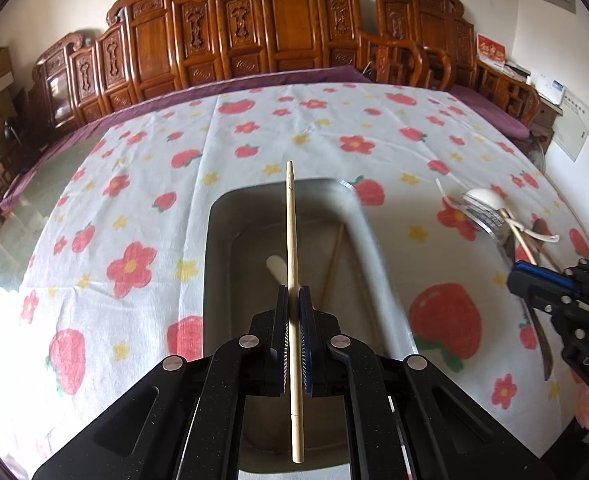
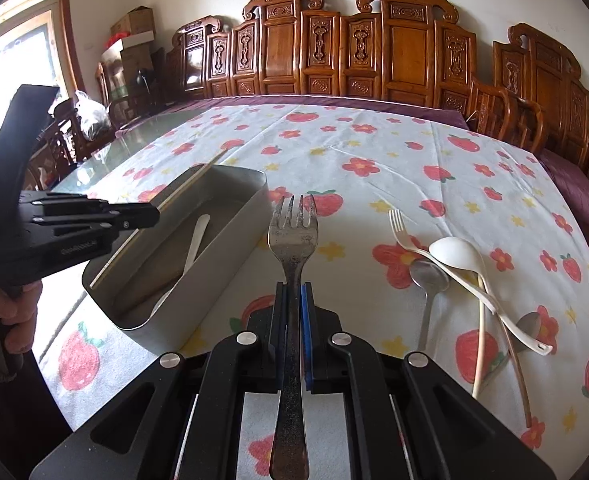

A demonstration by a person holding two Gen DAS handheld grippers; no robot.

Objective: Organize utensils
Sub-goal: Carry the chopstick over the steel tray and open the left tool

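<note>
My left gripper (image 1: 293, 300) is shut on a pale wooden chopstick (image 1: 291, 224), held over the grey rectangular box (image 1: 218, 264). A white utensil (image 1: 275, 267) and another chopstick (image 1: 332, 268) lie inside the box. My right gripper (image 2: 293, 292) is shut on a worn metal fork (image 2: 292, 236), raised above the cloth just right of the box (image 2: 222, 256). The left gripper (image 2: 150, 213) shows at the left of the right wrist view, its chopstick (image 2: 190, 180) slanting over the box. The right gripper (image 1: 514, 280) appears at the right edge of the left wrist view.
On the strawberry-print cloth (image 2: 354, 152) to the right lies a pile: a white ladle spoon (image 2: 456, 254), a white plastic fork (image 2: 398, 228), a metal spoon (image 2: 428, 276) and chopsticks (image 2: 479, 344). Carved wooden chairs (image 2: 358, 52) line the far side. A hand (image 2: 12, 312) grips the left tool.
</note>
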